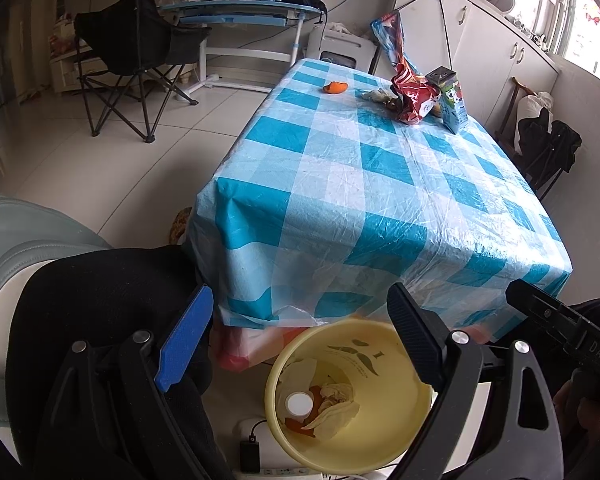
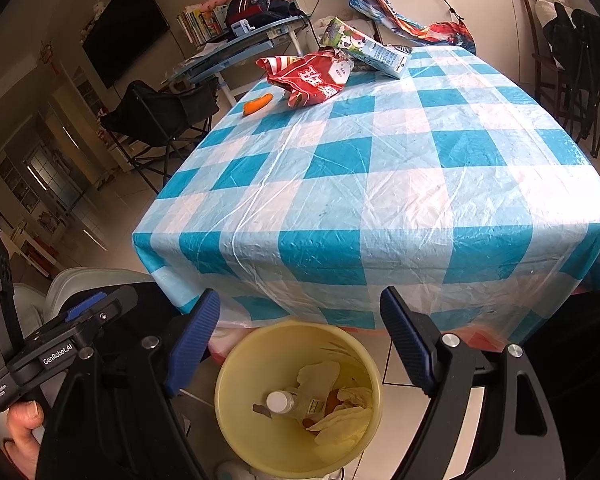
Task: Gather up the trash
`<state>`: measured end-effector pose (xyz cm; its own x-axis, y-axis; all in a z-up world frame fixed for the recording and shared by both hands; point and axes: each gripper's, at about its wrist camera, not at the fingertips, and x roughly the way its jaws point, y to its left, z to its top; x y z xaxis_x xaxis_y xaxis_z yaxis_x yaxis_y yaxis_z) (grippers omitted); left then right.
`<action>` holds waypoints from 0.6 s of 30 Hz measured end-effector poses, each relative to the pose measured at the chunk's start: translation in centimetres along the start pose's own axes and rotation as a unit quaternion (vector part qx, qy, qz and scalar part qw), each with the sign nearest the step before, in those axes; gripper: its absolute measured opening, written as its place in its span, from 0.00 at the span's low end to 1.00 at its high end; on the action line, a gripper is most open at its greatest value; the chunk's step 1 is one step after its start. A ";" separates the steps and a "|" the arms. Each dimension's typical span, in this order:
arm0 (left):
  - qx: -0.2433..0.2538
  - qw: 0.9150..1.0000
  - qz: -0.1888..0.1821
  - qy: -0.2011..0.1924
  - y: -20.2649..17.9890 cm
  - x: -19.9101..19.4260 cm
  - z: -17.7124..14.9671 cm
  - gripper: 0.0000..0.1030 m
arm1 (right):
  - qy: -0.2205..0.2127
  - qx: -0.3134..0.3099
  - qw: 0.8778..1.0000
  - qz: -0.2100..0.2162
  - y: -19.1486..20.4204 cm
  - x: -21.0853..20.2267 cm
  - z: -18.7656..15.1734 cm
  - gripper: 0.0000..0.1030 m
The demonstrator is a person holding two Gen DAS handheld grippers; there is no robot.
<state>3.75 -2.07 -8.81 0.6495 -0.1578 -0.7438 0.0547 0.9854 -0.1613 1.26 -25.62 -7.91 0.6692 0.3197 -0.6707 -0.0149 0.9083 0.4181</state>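
While both the left gripper (image 1: 300, 332) and right gripper (image 2: 300, 336) hang with fingers spread apart and empty above the yellow bin (image 2: 236, 364), a capped bottle (image 2: 290, 402) and crumpled tissue (image 2: 342, 416) lie inside it. At the checkered table's (image 2: 380, 184) far end sit a red snack bag (image 2: 312, 78), a milk carton (image 2: 364, 48) and an orange peel (image 2: 257, 104).

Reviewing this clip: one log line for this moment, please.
left gripper: open, empty | right gripper: open, empty | yellow bin: bottle, tissues inside | table: orange peel, red wrapper, carton
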 end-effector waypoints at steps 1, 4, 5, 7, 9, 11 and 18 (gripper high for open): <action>0.001 1.000 -0.002 -0.002 -0.1 -0.2 0.0 0.83 | -0.004 0.014 1.000 0.008 -0.3 -0.1 0.4 0.77; 0.017 1.000 -0.002 -0.014 -0.6 -0.7 -0.1 0.83 | -0.022 0.043 0.999 0.022 -0.9 -0.5 1.9 0.77; 0.024 1.000 -0.001 -0.014 -0.8 -0.9 -0.2 0.83 | -0.025 0.049 0.998 0.026 -1.1 -0.5 2.6 0.77; 0.039 0.999 0.000 -0.020 -1.2 -1.1 -0.2 0.83 | -0.028 0.068 0.997 0.036 -1.6 -0.1 4.2 0.77; 0.049 0.999 0.001 -0.022 -1.4 -1.0 -0.3 0.83 | -0.029 0.095 0.994 0.051 -2.1 1.0 6.3 0.77; 0.043 0.999 -0.005 -0.013 -1.2 -0.4 -0.2 0.83 | -0.032 0.126 0.989 0.072 -2.4 2.3 8.8 0.77; -0.003 0.999 -0.034 0.015 0.0 2.0 0.8 0.83 | -0.045 0.206 0.973 0.096 -1.6 9.4 19.1 0.77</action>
<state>5.64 -2.37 -9.79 0.6218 -0.2258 -0.7499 0.0937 0.9721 -0.2150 21.72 -29.18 -3.17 0.7460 0.4317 -0.5071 0.1395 0.6433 0.7528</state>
